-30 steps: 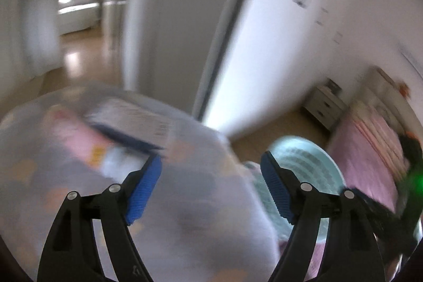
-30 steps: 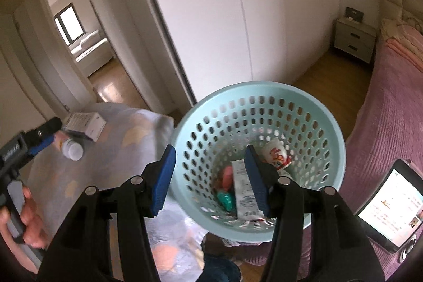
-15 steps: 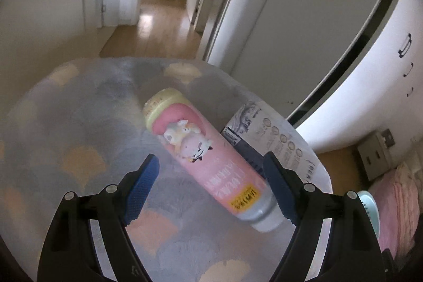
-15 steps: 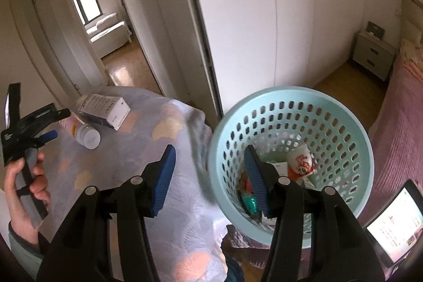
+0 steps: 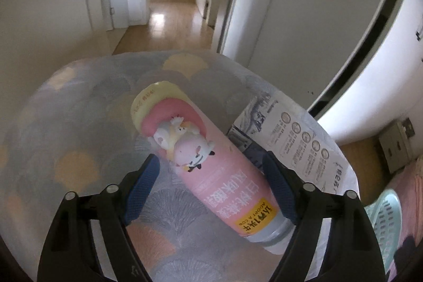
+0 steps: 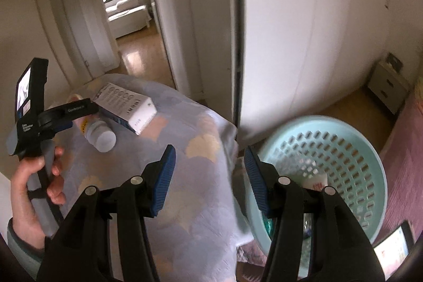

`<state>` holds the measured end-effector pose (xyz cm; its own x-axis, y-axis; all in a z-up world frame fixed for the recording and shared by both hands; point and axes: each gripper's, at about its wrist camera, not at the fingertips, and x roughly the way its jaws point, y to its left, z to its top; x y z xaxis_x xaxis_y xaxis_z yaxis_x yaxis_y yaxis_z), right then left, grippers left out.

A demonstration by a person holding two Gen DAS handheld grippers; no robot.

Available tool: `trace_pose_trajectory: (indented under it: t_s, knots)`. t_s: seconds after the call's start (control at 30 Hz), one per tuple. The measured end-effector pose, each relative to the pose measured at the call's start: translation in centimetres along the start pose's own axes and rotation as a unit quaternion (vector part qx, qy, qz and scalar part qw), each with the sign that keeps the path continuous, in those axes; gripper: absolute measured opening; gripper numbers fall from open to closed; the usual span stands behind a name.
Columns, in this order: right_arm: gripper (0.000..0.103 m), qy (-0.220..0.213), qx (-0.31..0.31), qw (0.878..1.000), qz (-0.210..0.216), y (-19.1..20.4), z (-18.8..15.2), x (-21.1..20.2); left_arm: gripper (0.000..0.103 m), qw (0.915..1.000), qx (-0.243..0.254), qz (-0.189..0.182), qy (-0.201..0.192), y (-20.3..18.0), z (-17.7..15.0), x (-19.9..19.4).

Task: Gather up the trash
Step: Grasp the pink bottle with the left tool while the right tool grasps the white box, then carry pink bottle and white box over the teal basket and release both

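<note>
A pink bottle (image 5: 211,165) with a cartoon cow lies on its side on the round table's patterned cloth (image 5: 79,139). A white carton (image 5: 296,139) lies right beside it. My left gripper (image 5: 211,189) is open, its jaws on either side of the bottle's lower half, not closed on it. In the right wrist view the bottle (image 6: 97,134) and carton (image 6: 127,107) lie at the far left, with the left gripper's hand-held body (image 6: 39,123) over them. My right gripper (image 6: 208,176) is open and empty above the cloth's edge, beside the mint basket (image 6: 330,176).
The mint perforated basket holds several trash items and also shows in the left wrist view (image 5: 383,223). A pink bed (image 6: 407,149) and a phone (image 6: 391,247) lie to the right. White wardrobe doors (image 6: 304,31), a nightstand (image 6: 388,86) and an open doorway (image 6: 127,17) stand behind.
My left gripper has swung to the table and closed in over the pink bottle. My right gripper has shifted left, so the basket now sits further right in its view.
</note>
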<state>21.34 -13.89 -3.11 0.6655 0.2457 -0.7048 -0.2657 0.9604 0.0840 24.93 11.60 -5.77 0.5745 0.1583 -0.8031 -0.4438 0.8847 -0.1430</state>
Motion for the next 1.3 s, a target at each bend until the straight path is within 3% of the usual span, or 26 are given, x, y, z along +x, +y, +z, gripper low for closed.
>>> trace_pose_trajectory:
  t_s: [0.23,0.5,0.63,0.77,0.93,1.0,1.13,1.17,1.3]
  knots:
    - [0.062,0.008,-0.055,0.998,0.039,4.6,3.0,4.0,0.051,0.9956,0.071,-0.056,0.024,2.0,-2.0,-2.7]
    - [0.075,0.011,-0.085,0.993,0.081,8.6,7.1,8.9,0.048,0.9925,0.085,-0.083,0.028,5.5,-3.7,-3.6]
    - [0.077,0.039,-0.094,0.989,0.105,10.1,8.7,12.2,0.046,0.9908,0.074,-0.108,0.031,6.4,-3.8,-2.9]
    - [0.077,0.086,-0.103,0.981,0.14,10.4,8.8,14.6,0.048,0.9905,0.081,-0.11,0.018,6.2,-3.7,-2.5]
    - [0.078,0.101,-0.12,0.969,0.19,10.7,7.3,13.4,0.048,0.9911,0.052,-0.121,0.017,6.7,-4.4,-2.0]
    - [0.078,0.101,-0.145,0.967,0.181,11.8,5.8,12.9,0.048,0.9912,0.048,-0.123,0.012,6.9,-4.7,-2.0]
    - [0.076,0.078,-0.181,0.974,0.113,13.9,4.0,12.9,0.048,0.9908,0.035,-0.131,0.005,7.2,-5.1,-1.9]
    - [0.067,0.075,-0.177,0.976,0.106,14.0,3.9,13.1,0.048,0.9908,0.036,-0.13,0.003,7.0,-5.0,-1.9]
    - [0.055,0.069,-0.143,0.98,0.117,13.1,3.9,13.3,0.048,0.9912,0.036,-0.128,-0.004,6.8,-5.0,-1.7]
